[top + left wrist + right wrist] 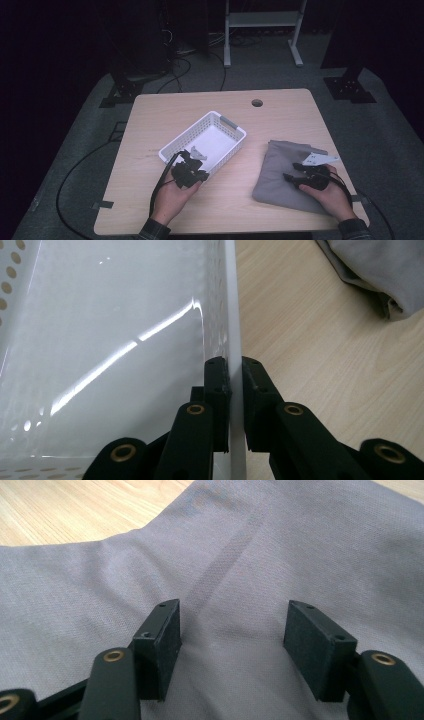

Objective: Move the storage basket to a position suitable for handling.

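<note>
A white perforated basket point(176, 146) sits at the middle of the wooden table, empty inside. My left gripper point(192, 165) is shut on the basket's near wall point(235, 330), one jaw inside and one outside the rim. A folded grey cloth point(280, 172) lies to the right. My right gripper point(290, 171) rests over it with its jaws open, and the grey cloth point(250, 555) spreads flat under the fingertips with nothing pinched between them.
The wooden table point(165, 112) has a round cable hole point(257, 103) near its far edge. Bare wood point(310, 345) separates the basket from the cloth. Beyond the table stand dark stands, floor cables and a white frame point(262, 20).
</note>
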Motion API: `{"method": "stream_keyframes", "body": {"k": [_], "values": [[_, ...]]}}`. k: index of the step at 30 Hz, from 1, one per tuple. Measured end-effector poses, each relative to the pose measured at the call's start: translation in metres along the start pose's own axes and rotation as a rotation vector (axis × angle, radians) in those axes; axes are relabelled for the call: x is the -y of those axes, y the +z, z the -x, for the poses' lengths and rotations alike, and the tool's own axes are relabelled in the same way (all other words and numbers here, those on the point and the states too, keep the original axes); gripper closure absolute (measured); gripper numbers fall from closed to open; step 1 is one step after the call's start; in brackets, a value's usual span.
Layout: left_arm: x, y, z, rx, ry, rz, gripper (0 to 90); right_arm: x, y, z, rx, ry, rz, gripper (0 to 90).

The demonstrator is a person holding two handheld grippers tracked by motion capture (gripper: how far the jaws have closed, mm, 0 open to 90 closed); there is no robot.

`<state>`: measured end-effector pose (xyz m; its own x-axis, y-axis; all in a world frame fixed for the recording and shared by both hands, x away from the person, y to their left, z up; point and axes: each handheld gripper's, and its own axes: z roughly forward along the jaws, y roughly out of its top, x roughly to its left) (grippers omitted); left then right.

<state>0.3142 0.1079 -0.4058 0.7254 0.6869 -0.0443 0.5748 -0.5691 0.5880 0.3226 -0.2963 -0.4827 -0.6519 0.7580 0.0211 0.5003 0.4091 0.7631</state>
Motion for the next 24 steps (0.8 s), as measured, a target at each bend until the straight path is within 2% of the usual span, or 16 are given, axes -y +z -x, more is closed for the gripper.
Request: {"method": "stream_keyframes", "body": {"k": [1, 4, 8, 11, 16, 24], "values": [[0.0, 0.0, -0.001, 0.009, 0.001, -0.001, 81.4, 0.0, 0.0, 0.0, 0.0, 0.0, 0.0, 38.2], [0.0, -0.006, -0.004, 0.05, -0.021, 0.036, 78.5, 0.0, 0.0, 0.0, 0.0, 0.001, 0.0, 38.2], [-0.004, -0.021, -0.009, 0.054, -0.021, 0.09, 74.7, 0.0, 0.0, 0.0, -0.001, 0.001, 0.0, 38.2], [-0.008, -0.032, -0.019, 0.033, -0.024, 0.116, 71.2, 0.0, 0.0, 0.0, 0.0, 0.001, 0.0, 38.2], [-0.013, -0.045, -0.048, -0.031, -0.03, 0.153, 65.1, 0.0, 0.0, 0.0, 0.001, 0.001, 0.001, 38.1], [-0.021, -0.044, -0.099, -0.131, -0.056, 0.165, 62.2, 0.0, 0.0, 0.0, 0.0, 0.003, 0.0, 38.2]]}}
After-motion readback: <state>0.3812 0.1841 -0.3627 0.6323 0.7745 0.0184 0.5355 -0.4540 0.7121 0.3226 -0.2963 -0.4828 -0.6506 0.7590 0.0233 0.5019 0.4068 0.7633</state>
